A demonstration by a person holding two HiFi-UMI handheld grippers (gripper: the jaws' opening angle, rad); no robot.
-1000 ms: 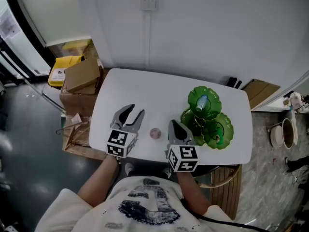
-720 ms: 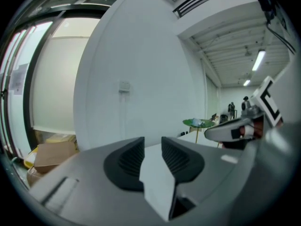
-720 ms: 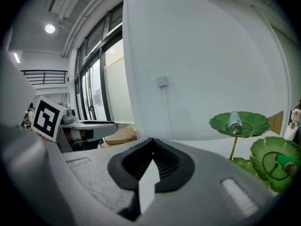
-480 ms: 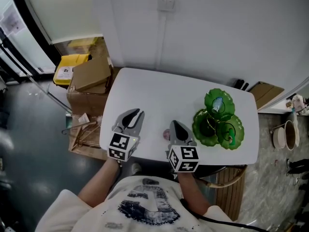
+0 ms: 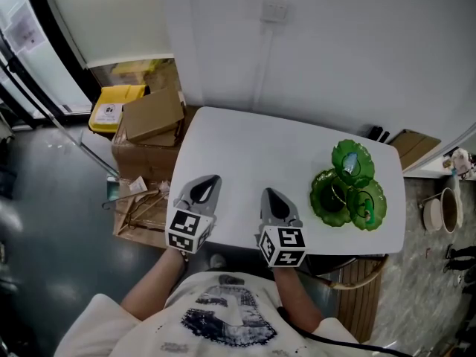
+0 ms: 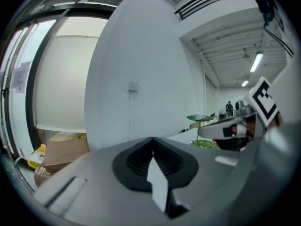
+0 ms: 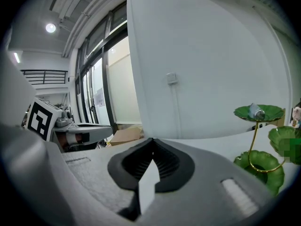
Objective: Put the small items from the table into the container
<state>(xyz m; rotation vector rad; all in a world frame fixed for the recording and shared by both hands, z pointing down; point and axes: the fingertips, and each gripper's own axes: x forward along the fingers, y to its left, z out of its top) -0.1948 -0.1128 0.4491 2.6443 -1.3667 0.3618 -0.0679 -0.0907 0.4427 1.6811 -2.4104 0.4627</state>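
Jaws on the left gripper and the right gripper meet tip to tip, holding nothing, at the near edge of the white table. Only the head view shows the green three-dish container whole, well off to the right gripper's right. The right gripper view shows a small pale item on its top dish.

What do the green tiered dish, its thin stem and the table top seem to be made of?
Green tiered dish: glossy green, leaf-shaped, ribbed; probably glass or plastic.
Thin stem: shiny gold, likely metal.
Table top: smooth matte white, perhaps laminate or painted board.
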